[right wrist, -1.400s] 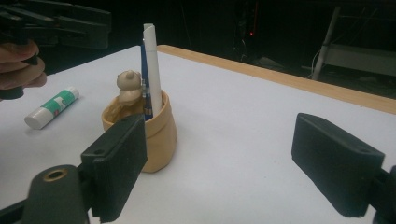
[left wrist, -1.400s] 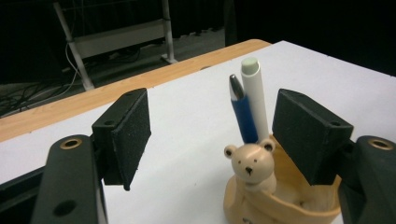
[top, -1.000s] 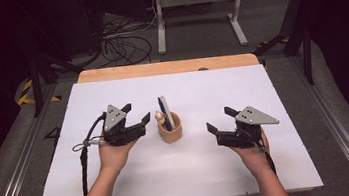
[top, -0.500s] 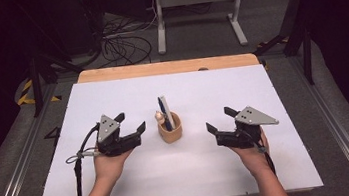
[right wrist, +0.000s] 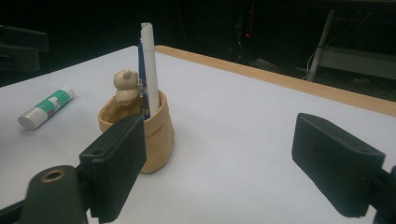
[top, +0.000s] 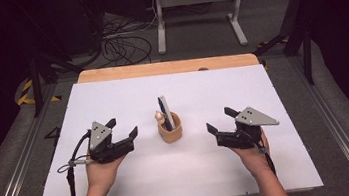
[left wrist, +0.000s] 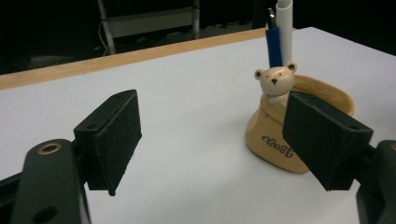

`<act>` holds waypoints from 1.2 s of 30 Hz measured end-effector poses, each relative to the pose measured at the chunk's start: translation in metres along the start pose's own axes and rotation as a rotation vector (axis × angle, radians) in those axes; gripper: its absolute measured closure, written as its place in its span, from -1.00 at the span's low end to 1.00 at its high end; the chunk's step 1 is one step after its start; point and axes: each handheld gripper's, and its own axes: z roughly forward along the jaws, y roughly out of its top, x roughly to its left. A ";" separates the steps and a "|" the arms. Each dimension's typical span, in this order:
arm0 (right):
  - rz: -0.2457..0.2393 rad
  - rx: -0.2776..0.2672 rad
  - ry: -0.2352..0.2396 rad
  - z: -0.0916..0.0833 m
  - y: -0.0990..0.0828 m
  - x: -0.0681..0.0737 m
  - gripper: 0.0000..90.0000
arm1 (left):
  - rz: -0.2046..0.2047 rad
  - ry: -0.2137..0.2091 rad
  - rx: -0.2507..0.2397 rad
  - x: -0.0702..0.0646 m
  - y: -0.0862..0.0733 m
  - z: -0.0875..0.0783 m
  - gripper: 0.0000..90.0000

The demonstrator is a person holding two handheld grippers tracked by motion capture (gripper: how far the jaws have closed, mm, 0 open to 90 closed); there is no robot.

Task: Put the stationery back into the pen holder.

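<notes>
Left gripper (top: 122,128) spread, jaws just opened, empty; right gripper (top: 218,121) spread, empty. Bear pen holder (top: 170,127) at 12 o'clock between them: careless reach likely tips it.

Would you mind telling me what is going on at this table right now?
A person holds a two-jaw gripper in each hand over a white table. The left gripper and right gripper sit either side of a tan bear-shaped pen holder, which holds a blue pen and a white pen. Both grippers are open and empty; the left's jaws have just been opening. A glue stick lies on the table beyond the holder.
</notes>
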 end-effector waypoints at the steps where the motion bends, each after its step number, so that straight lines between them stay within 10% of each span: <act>1: 0.001 0.001 -0.001 0.000 0.000 0.000 -0.58 | -0.002 0.008 0.001 0.000 -0.001 -0.001 -0.56; 15: 0.003 0.004 -0.004 -0.001 0.000 0.000 -0.58 | -0.045 0.155 0.085 0.004 -0.023 -0.015 -0.49; 36: 0.001 0.005 -0.003 -0.002 0.001 0.001 -0.57 | -0.091 0.256 0.269 0.016 -0.050 -0.011 -0.36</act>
